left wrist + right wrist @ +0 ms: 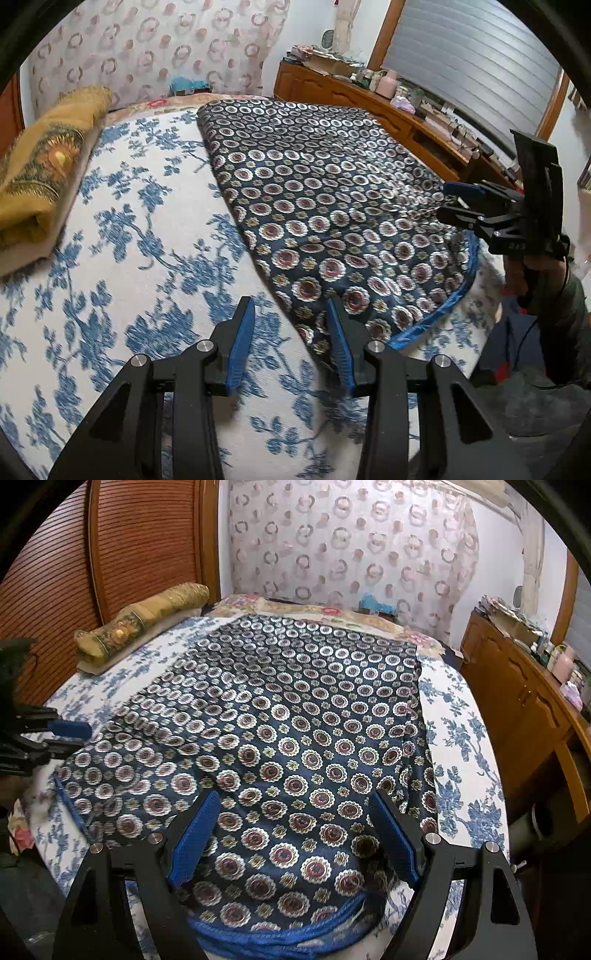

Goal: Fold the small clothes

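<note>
**Both grippers spread above the patterned cloth's near hem**

The right gripper (pixel 291 823) hangs wide open over the near, blue-trimmed edge of the dark medallion-print garment (pixel 295 709), gripping nothing. The left gripper (pixel 290 332) is parted about halfway at the cloth's left corner, also empty. The garment lies flat on the blue-floral bedspread (pixel 122 206), with bare spread showing on both sides. Farther off, a rolled yellow blanket (pixel 140 624) lies at the left, and a wooden dresser (pixel 524 701) lines the right.

Home bedroom: floral-sheeted bed (pixel 110 229), patterned curtain (pixel 351 546), cluttered wooden dresser (pixel 517 686).
</note>
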Demonstrator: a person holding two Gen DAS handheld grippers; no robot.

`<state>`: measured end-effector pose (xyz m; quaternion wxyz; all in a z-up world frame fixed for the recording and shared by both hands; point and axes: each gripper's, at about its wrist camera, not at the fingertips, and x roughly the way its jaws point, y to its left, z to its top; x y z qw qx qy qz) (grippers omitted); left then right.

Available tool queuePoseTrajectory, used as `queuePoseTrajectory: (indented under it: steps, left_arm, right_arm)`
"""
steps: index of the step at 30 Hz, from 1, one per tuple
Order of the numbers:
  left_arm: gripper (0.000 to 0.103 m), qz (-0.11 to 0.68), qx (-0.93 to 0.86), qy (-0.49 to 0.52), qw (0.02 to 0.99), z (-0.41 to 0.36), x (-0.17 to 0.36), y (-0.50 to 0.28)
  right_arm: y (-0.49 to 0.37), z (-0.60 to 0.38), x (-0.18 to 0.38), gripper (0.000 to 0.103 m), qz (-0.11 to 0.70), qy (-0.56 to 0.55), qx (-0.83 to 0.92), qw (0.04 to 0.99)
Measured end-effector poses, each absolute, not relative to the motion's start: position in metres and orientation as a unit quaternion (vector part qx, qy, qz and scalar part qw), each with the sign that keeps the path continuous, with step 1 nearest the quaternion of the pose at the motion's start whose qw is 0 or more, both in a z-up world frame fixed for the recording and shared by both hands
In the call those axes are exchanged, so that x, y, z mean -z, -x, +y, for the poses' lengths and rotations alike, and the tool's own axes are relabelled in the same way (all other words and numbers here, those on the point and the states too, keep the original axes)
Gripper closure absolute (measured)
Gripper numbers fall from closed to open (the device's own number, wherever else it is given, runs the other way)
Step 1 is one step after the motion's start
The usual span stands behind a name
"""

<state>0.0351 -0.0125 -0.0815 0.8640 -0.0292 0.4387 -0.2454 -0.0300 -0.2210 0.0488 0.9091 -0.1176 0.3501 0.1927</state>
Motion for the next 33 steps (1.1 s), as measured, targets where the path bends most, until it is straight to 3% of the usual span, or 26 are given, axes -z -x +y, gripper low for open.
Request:
queuePoseTrajectory:
  steps: [7,9,14,23,33]
  left_arm:
    - [0.062,0.437,0.255,0.025,0.862,-0.022,0.082,-0.032]
    - [0.068,0.44,0.263,0.026,0.859,-0.025,0.082,-0.032]
    - [0.1,0.438,0.265,0.025,0.859,-0.029,0.079,-0.034]
    - [0.102,0.361,0.277,0.04,0.889,-0.039,0.02,-0.056]
    - [0.102,0.343,0.259,0.045,0.902,-0.051,0.005,-0.101]
  right_arm:
    - [0.045,-0.225,-0.056,0.019,0.342,0.112,-0.198,0.912]
    - [0.047,-0.225,-0.057,0.019,0.342,0.112,-0.201,0.911]
    - [0.055,-0.224,-0.058,0.019,0.342,0.11,-0.215,0.908]
    - [0.071,-0.212,-0.065,0.019,0.345,0.107,-0.256,0.897]
    - [0.083,-0.213,-0.064,0.019,0.359,0.125,-0.273,0.883]
